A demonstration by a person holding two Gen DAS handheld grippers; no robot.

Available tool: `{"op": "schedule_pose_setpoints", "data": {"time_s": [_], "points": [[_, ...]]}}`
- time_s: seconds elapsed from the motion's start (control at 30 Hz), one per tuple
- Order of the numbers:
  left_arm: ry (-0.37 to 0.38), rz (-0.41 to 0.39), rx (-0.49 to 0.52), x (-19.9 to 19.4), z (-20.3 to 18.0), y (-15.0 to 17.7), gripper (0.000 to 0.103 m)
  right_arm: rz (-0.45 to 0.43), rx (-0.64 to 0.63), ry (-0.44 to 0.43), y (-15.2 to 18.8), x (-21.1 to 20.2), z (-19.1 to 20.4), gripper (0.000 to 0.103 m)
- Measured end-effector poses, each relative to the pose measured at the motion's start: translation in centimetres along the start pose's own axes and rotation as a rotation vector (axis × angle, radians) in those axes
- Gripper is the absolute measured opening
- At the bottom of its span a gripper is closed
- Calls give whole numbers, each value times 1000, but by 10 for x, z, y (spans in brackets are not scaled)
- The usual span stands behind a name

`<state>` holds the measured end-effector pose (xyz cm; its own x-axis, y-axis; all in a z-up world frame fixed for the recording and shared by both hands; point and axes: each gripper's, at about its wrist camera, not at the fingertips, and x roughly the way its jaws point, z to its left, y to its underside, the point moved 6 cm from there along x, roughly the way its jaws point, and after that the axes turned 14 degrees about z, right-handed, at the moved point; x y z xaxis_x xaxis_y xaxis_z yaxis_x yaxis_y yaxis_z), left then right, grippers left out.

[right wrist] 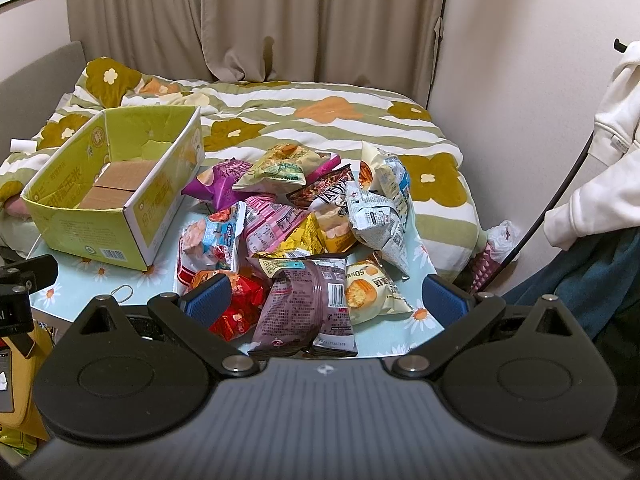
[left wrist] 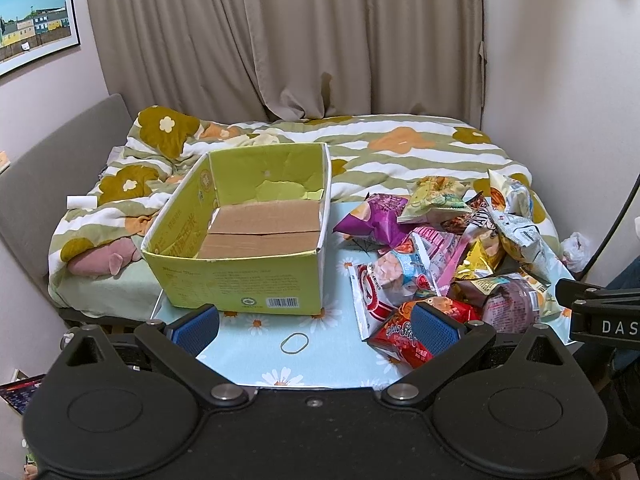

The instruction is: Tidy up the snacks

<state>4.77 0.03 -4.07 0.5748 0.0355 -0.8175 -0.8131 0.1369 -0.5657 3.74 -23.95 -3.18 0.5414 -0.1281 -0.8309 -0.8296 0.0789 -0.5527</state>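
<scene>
The snacks (right wrist: 296,220) are heaped on the table (left wrist: 320,344), just to the right of the green box (left wrist: 248,240), in which nothing is seen. The left gripper (left wrist: 316,326) and right gripper (right wrist: 326,300) are held near the table's front edge, jaws spread wide with nothing gripped. A rubber band (left wrist: 295,342) is seen on the cloth before the box.

Snack packets (right wrist: 296,224) heaped right of open, seemingly empty yellow-green box (left wrist: 244,240).

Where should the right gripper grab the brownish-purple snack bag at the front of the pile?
Probably by the near bottom edge of the brownish-purple bag, coming from above. It lies flat on top at the table's front, and its crimped seam is thin enough to pinch. The right gripper is open, right over it.
</scene>
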Motion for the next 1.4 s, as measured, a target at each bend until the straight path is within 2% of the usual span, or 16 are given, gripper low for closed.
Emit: {"op": "schedule_pose_setpoints", "data": {"time_s": [0.53,0.97,1.17,1.4], "points": [[13,1,11,-2,-4,-3,103,1,0,1,0,0,-1,103],[80,7,34,6,-11,-8,103,11,12,-17,2,8,-9,103],[141,12,142,37,-29,-18,103,51,35,-40,-1,30,-20,103],[219,26,344,93,-66,-19,103,145,65,-77,-2,74,-24,103]]}}
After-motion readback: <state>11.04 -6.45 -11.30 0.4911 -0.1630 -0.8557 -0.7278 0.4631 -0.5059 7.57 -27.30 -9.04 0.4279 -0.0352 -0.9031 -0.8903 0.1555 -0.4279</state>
